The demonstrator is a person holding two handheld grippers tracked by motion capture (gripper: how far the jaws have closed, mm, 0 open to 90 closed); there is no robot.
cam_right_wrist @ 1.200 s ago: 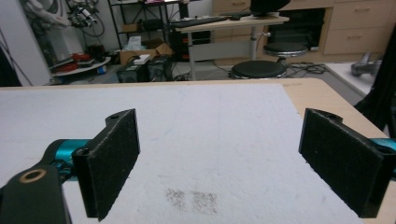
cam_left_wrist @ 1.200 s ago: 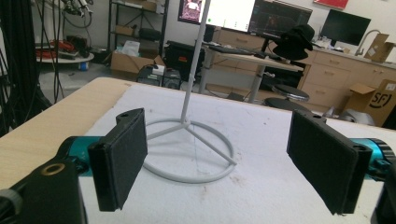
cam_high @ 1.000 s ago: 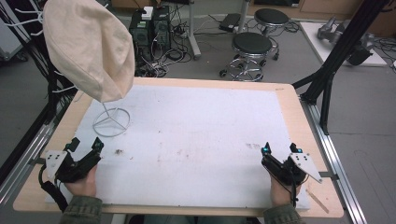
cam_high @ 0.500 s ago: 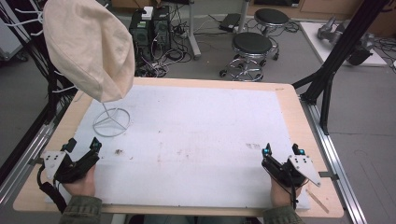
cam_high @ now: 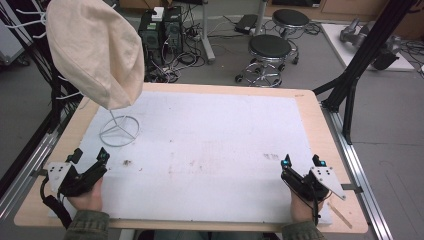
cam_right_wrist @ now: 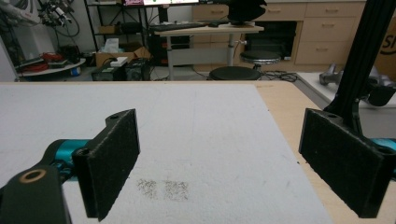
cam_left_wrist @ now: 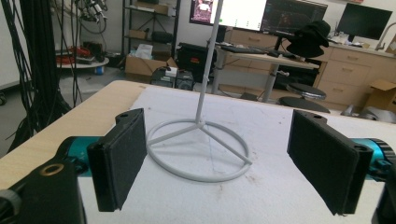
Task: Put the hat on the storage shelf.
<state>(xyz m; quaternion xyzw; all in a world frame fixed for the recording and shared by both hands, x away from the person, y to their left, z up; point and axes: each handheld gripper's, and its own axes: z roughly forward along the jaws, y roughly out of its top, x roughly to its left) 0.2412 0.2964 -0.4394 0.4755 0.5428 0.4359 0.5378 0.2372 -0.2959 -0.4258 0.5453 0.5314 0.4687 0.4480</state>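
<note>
A wooden table [cam_high: 310, 102] carries a white mat [cam_high: 210, 150] with a few dark smudges; behind it stand computer towers [cam_high: 160, 30], two black stools [cam_high: 270, 50] and a black frame post [cam_high: 360, 75]. At the near left corner the left gripper [cam_high: 90, 156] rests with its jaws spread wide and nothing between them. The white wire stand [cam_high: 119, 131] sits near it, just ahead on the mat, its ring base flat and its thin pole upright, a cream cloth hat [cam_high: 97, 50] hanging on top. At the near right corner, well apart from the stand, the right gripper [cam_high: 301, 161] is also wide and empty.
</note>
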